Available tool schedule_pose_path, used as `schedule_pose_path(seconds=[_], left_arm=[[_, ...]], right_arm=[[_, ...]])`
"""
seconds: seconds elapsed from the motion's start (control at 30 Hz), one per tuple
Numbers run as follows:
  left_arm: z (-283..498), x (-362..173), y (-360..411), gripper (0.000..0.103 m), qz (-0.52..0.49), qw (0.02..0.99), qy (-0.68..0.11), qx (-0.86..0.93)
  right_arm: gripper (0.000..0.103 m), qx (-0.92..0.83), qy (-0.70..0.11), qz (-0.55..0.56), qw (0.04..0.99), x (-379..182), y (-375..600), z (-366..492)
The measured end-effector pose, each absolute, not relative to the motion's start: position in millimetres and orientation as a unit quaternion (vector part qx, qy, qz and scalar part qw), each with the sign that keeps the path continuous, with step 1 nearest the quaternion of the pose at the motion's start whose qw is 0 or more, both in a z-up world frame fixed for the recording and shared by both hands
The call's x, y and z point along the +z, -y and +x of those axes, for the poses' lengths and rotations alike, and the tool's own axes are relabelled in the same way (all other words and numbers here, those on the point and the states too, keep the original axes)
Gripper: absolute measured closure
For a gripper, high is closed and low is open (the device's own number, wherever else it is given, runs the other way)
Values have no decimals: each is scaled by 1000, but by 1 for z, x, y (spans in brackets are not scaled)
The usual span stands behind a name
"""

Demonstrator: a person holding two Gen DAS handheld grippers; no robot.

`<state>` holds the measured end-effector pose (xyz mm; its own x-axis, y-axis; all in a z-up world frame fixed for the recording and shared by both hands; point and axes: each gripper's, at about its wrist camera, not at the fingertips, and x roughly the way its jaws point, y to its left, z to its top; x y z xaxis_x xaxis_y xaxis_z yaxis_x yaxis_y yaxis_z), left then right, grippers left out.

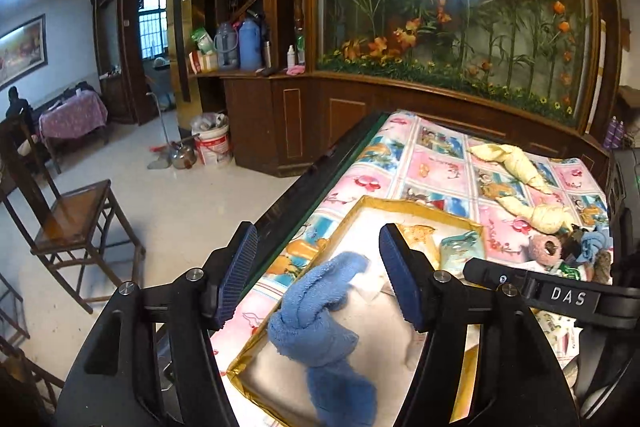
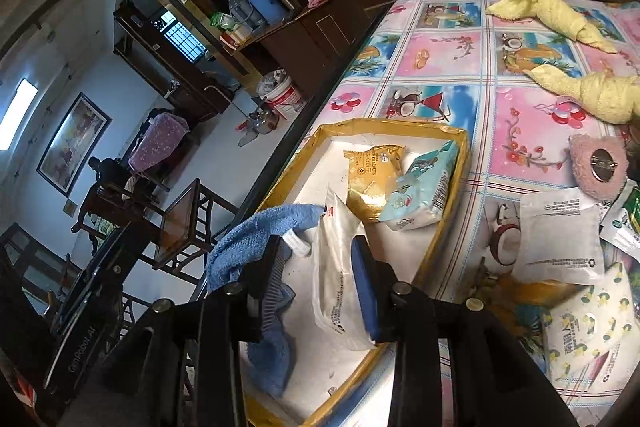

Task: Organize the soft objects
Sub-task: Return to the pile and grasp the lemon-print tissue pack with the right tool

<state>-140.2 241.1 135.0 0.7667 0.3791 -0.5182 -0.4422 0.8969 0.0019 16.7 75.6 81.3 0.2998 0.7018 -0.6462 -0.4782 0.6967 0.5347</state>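
A gold-rimmed shallow box (image 1: 420, 207) (image 2: 384, 125) lies on the table with a knotted blue towel (image 1: 320, 323) (image 2: 256, 239), a gold cracker packet (image 2: 372, 179), a teal tissue pack (image 2: 424, 187) and a white plastic packet (image 2: 340, 287) in it. My left gripper (image 1: 320, 279) is open above the blue towel. My right gripper (image 2: 320, 287) is open over the box, its fingers on either side of the white packet. Two knotted yellow towels (image 2: 560, 15) (image 2: 600, 95) lie at the far right of the table.
A pink round plush (image 2: 596, 163), white sachets (image 2: 560, 243) and a lemon-print tissue pack (image 2: 592, 331) lie right of the box on the patterned tablecloth (image 2: 440, 59). The table's left edge drops to the floor, where wooden chairs (image 1: 76, 219) stand. A flower-painted cabinet (image 1: 460, 7) rises behind.
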Motion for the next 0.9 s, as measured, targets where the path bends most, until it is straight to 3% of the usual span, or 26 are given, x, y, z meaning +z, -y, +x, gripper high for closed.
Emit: schedule_pose_path(seconds=[0.47,0.7,0.9], left_arm=[[-149,152,-188,39,-26,947,-266,177],[-126,134,-187,39,-85,934,-340,70],[-87,104,-137,39,-81,908,-410,-26]], right_arm=[[62,324,-439,162,822,81,13,2],[61,249,-420,189,852,77,105,-1],[59,184,-420,234,858,57,182,-1]])
